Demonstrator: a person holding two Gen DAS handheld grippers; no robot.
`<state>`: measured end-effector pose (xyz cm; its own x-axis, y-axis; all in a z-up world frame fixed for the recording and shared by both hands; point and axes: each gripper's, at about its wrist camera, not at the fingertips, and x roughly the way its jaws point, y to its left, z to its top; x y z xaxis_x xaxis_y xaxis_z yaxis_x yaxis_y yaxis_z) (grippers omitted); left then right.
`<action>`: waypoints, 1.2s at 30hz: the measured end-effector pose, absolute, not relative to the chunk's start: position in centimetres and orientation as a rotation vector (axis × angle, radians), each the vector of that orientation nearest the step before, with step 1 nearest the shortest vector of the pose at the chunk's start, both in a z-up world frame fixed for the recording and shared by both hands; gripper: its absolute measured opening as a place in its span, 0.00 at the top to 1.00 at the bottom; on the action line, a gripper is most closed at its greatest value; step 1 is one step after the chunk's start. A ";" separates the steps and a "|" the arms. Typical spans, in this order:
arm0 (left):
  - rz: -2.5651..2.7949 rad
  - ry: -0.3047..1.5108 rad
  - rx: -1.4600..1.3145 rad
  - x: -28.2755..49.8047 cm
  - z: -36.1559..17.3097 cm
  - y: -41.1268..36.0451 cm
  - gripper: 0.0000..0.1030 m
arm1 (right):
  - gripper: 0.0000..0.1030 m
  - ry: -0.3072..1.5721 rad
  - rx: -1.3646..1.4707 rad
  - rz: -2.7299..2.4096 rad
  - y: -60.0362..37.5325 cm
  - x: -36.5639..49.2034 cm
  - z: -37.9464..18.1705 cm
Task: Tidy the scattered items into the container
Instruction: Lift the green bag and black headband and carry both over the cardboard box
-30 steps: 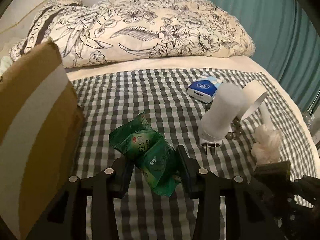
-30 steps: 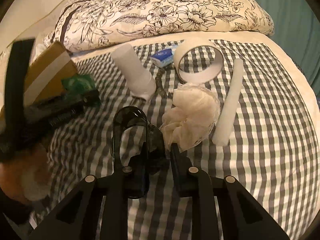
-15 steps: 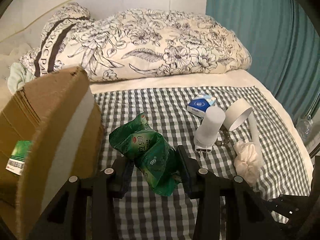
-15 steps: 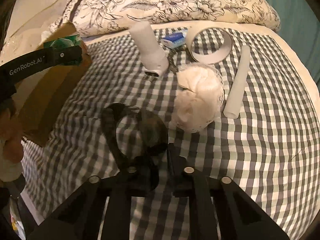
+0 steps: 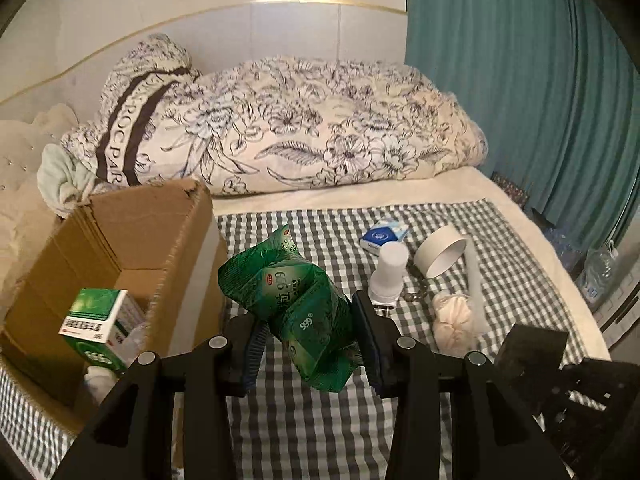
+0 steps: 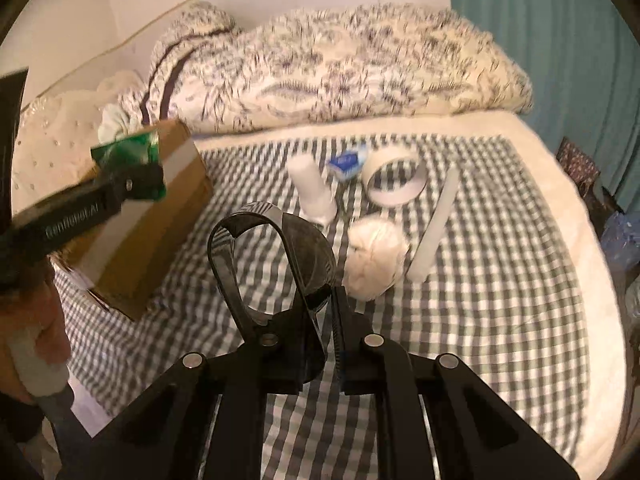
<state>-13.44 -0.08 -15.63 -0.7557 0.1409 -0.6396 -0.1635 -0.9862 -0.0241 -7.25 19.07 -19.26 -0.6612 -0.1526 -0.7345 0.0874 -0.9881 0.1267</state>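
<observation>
Left gripper (image 5: 310, 346) clamped on a crinkly green foil pouch (image 5: 298, 306), pads squeezing its lower half, top flopping up and away. Cardboard box (image 5: 176, 240) sitting just to the left of it on the checked bedsheet (image 5: 500, 232), mouth open upward, a green-and-white medicine carton (image 5: 96, 320) already inside. So probably just a short swing left and a drop.

Right gripper (image 6: 330, 330) pinched nearly closed on the rim of black sunglasses (image 6: 272, 256), glossy hard plastic, long axis pointing forward off the fingers. Box well off to the left from there, past the other gripper, so left looks nearer.

Loose on the sheet: white plug-in cylinder (image 6: 312, 188), tape roll (image 6: 394, 180), soft cream mesh puff (image 6: 374, 256), white foam stick (image 6: 436, 224), blue tissue pack (image 6: 346, 162).
</observation>
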 end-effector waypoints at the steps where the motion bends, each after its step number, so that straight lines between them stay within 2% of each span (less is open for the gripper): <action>1: 2.806 0.046 -1.002 -12.9 -15.1 -0.2 0.59 | 0.90 -0.120 1.203 -2.762 19.1 -6.8 -18.5; 18: 2.907 0.017 -0.842 -4.8 -8.0 -3.1 0.59 | 0.90 -0.069 0.822 -2.904 17.1 0.3 -7.2; 36: 3.035 -0.001 -0.752 -1.2 -4.1 -7.9 0.59 | 0.90 -0.040 0.668 -2.881 13.3 2.6 -3.0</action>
